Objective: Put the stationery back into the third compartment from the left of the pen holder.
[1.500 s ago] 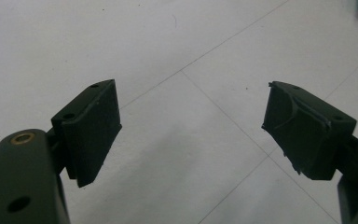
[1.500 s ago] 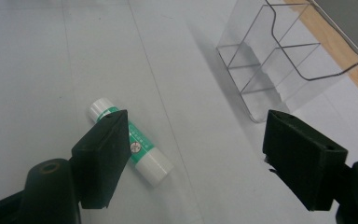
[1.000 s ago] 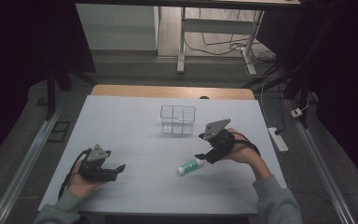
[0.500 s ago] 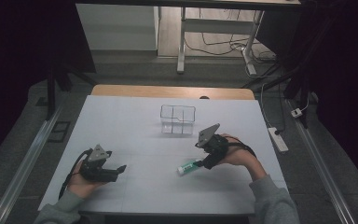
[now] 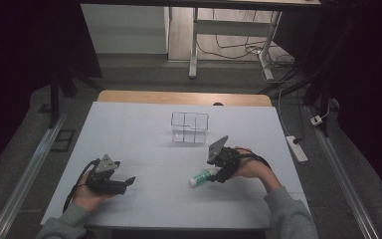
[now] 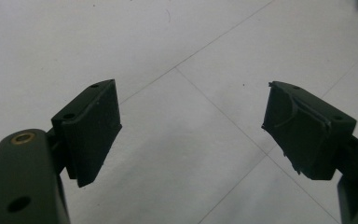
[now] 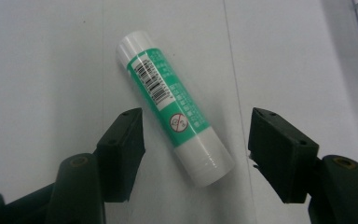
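A green and white glue stick [image 5: 202,176] [image 7: 175,107] lies flat on the white table [image 5: 144,144], right of centre. My right gripper [image 5: 218,175] [image 7: 196,140] is open right over it, its jaws standing on either side of the stick's capped end without touching it. At the front left my left gripper [image 5: 128,182] [image 6: 191,130] rests low on the table, open, with only bare tabletop between its jaws.
A small clear wire-framed box [image 5: 189,127] with compartments stands at the table's middle back. A power strip [image 5: 297,148] lies on the floor off the right edge. Metal rails run along both sides of the table.
My right gripper has come down and toward the front left, from beside the wire box to over the glue stick. The left gripper has stayed put.
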